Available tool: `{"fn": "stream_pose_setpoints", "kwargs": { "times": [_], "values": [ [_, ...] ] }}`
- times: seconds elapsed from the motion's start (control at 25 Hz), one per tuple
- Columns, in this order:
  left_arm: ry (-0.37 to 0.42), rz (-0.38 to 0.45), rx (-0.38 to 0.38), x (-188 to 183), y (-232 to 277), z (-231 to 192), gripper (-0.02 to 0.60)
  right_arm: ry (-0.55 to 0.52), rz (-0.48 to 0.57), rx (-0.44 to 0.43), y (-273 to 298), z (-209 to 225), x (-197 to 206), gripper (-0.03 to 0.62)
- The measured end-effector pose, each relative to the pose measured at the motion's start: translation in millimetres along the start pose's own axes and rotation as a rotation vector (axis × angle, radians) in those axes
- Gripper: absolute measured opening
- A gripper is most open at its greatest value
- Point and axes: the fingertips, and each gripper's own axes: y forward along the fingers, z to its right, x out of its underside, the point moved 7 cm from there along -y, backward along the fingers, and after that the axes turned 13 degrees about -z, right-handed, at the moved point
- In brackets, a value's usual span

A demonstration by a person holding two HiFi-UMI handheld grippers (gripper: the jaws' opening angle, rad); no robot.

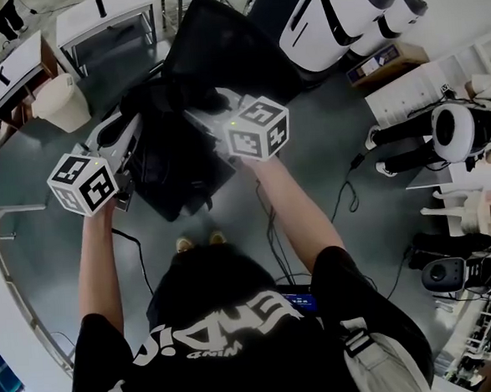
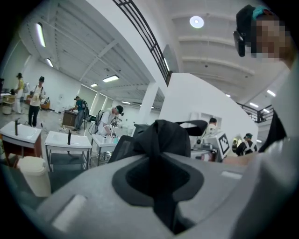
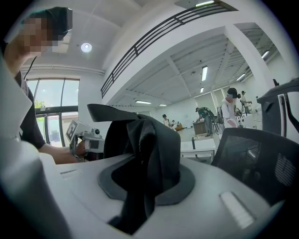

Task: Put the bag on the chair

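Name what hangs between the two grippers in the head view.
The black bag, in the head view; the left gripper and right gripper each clamp its fabric, as their own views show.

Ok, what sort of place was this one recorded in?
Probably a robotics lab in a big open hall: white robot-like machines parked on the floor, work tables, people busy at benches.

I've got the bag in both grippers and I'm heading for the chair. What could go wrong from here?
1. The left gripper and the right gripper each pinch only a bunched fold of the bag. A fold could slip, and the bag would swing or drop.
2. The bag hangs short of the chair, so it may snag on the chair's edge.
3. A cable lies by the person's feet and could trip them.
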Motion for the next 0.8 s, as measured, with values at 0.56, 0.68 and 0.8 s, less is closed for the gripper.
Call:
{"fn": "stream_pose_setpoints", "kwargs": {
  "times": [0.56,0.68,0.8],
  "values": [
    [-0.092,-0.135,-0.047,54,85,-68,0.046,0.051,-0.114,0.027,53,84,63,0.081],
    [-0.126,-0.16,-0.048,74,99,-82,0.046,0.07,-0.138,0.039,67,96,82,0.081],
    [-0.151,-0.187,-0.05,92,112,-92,0.046,0.094,-0.161,0.049,77,106,102,0.081]
  ]
}}
